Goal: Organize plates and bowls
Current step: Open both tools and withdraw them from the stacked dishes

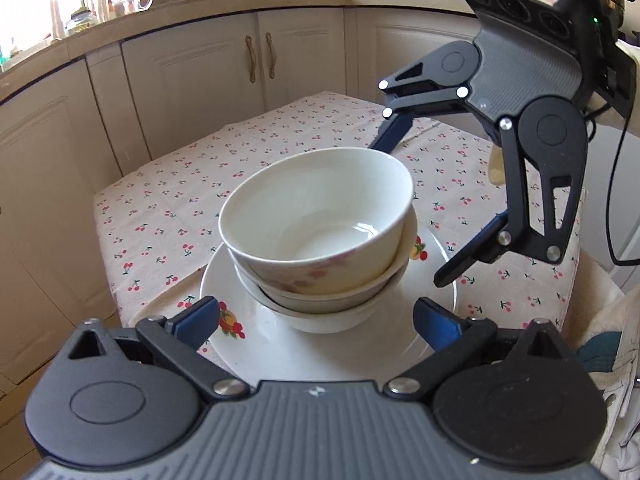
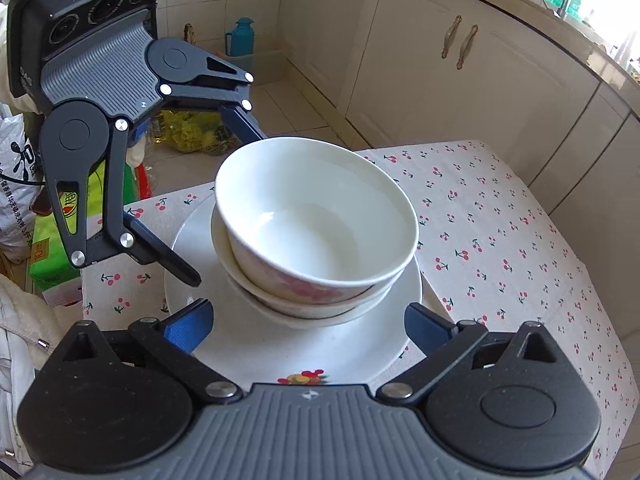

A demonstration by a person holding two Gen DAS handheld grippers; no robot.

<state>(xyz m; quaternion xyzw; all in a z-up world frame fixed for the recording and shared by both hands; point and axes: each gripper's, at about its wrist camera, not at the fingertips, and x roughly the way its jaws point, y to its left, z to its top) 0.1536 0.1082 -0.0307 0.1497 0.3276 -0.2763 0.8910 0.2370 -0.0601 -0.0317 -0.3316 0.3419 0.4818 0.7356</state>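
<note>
Both released, jaws wide: left gripper (image 1: 316,320), right gripper (image 2: 308,324), nothing btwn pads. Bowls (image 1: 320,216) nested, top one tilted, on plate (image 1: 256,344) on cherry-print tablecloth (image 1: 168,208). Lower bowls mostly hidden; count unclear.

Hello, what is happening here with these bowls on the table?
A person holds a gripper in each hand and is tidying dishes. The bowls sit nested, the top one tilted, on a plate on the cherry-print tablecloth. The left gripper and right gripper both stand on either side of the stack with jaws wide open, holding nothing. The stacking looks done.
</note>
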